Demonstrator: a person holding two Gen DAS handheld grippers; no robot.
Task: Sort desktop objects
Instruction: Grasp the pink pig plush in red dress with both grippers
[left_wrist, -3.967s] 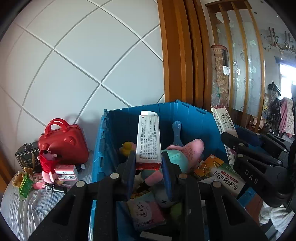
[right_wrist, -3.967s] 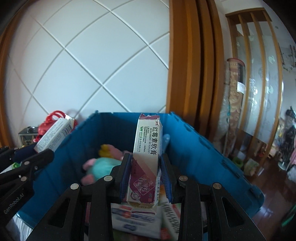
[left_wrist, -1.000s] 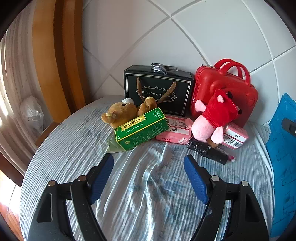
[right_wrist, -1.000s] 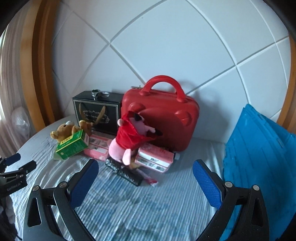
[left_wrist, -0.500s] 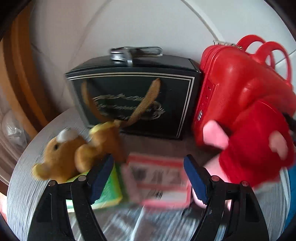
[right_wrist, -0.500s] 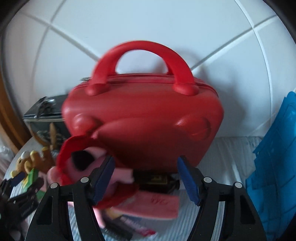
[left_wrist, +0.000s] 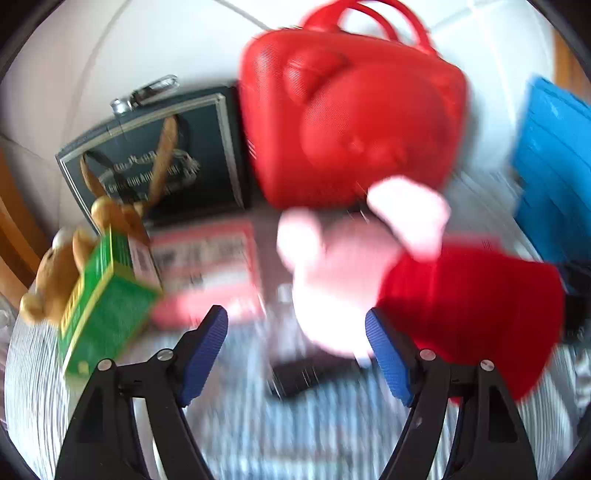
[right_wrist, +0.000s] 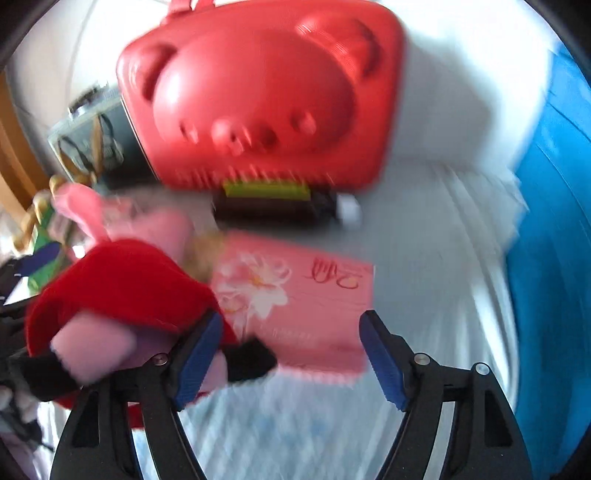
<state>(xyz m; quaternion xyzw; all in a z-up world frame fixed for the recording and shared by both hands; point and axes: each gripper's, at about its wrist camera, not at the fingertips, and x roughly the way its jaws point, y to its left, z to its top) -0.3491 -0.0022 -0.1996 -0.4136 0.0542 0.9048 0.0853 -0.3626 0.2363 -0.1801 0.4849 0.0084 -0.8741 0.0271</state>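
My left gripper (left_wrist: 296, 350) is open and empty, just in front of a pink plush pig in a red dress (left_wrist: 340, 288), whose head lies between the jaws' line. My right gripper (right_wrist: 290, 354) is open and empty, low over a flat pink packet (right_wrist: 295, 291). The same pig (right_wrist: 110, 295) lies at its left finger. A red bear-faced case (left_wrist: 351, 125) stands behind; it also shows in the right wrist view (right_wrist: 258, 92). A green box (left_wrist: 103, 306) and a brown plush bear (left_wrist: 55, 273) lie at the left. Both views are blurred by motion.
A black gift box (left_wrist: 155, 162) stands against the white wall at the back left. A blue crate (right_wrist: 550, 258) stands at the right, also in the left wrist view (left_wrist: 554, 166). A black comb-like item (left_wrist: 306, 373) lies on the striped cloth (right_wrist: 424, 258). A dark box (right_wrist: 273, 206) lies under the case.
Both grippers have let go of their boxes at the crate and swung left. In the last second both have moved in close and low toward the pig and the pink packet.
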